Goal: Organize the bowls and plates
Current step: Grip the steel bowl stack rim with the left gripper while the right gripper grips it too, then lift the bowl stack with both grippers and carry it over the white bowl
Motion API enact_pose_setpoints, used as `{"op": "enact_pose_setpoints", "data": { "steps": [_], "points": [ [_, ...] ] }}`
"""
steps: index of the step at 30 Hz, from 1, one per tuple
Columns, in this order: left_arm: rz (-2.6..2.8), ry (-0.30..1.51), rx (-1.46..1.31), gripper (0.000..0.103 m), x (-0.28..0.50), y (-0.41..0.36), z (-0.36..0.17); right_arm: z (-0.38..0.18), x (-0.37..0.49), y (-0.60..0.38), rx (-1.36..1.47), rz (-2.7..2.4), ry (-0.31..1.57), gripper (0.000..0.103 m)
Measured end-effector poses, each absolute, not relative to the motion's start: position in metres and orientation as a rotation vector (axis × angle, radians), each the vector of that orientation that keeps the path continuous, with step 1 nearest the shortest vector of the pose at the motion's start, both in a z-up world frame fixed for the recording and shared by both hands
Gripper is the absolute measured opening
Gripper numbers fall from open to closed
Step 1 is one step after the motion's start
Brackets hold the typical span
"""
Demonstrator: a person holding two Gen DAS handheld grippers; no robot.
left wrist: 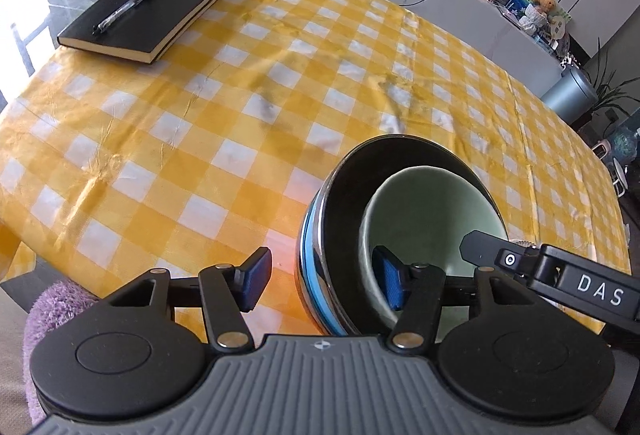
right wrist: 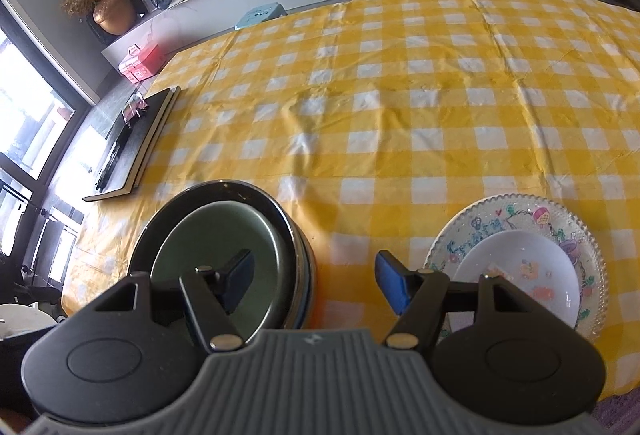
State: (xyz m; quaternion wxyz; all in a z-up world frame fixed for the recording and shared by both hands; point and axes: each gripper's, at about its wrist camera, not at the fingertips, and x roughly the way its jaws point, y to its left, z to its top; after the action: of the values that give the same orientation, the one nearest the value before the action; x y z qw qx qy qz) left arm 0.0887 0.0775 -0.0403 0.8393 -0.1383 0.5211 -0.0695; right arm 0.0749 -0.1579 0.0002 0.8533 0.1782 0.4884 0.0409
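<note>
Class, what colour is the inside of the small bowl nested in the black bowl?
Pale green inside the small bowl, clearest in the left wrist view.

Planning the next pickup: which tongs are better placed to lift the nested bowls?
Left. The left tongs already straddle the black bowl rim, open, with one pad inside the green bowl.

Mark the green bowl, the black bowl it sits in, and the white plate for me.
green bowl [left wrist: 432, 207], left wrist view, inner wall.
black bowl [left wrist: 352, 187], left wrist view, inside of rim.
white plate [right wrist: 520, 267], right wrist view, plate centre.
</note>
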Motion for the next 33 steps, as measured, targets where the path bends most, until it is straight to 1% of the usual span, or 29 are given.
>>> {"op": "enact_pose_setpoints", "data": {
  "steps": [9, 11, 15, 19, 21, 25, 27, 33],
  "points": [
    [-0.174, 1.163, -0.502, 0.069, 0.094, 0.095, -0.059, -0.020, 0.082, -0.163, 0.495, 0.108, 1.101, 0.064],
    [-0.177, 1.169, -0.539, 0.069, 0.096, 0.098, -0.062, -0.024, 0.082, -0.164, 0.519, 0.111, 1.111, 0.060],
    [-0.176, 1.179, -0.572, 0.068, 0.097, 0.101, -0.066, -0.030, 0.084, -0.165, 0.555, 0.112, 1.130, 0.059],
    [-0.183, 1.177, -0.582, 0.062, 0.097, 0.101, -0.065, -0.035, 0.086, -0.166, 0.583, 0.116, 1.146, 0.056],
    [-0.184, 1.175, -0.573, 0.057, 0.097, 0.099, -0.064, -0.038, 0.086, -0.166, 0.592, 0.121, 1.156, 0.055],
    [-0.174, 1.173, -0.535, 0.054, 0.097, 0.093, -0.061, -0.040, 0.088, -0.165, 0.609, 0.140, 1.160, 0.049],
    [-0.169, 1.173, -0.525, 0.053, 0.097, 0.092, -0.060, -0.040, 0.088, -0.164, 0.614, 0.153, 1.152, 0.042],
    [-0.167, 1.174, -0.513, 0.053, 0.097, 0.091, -0.060, -0.040, 0.088, -0.164, 0.619, 0.151, 1.143, 0.040]
  ]
}}
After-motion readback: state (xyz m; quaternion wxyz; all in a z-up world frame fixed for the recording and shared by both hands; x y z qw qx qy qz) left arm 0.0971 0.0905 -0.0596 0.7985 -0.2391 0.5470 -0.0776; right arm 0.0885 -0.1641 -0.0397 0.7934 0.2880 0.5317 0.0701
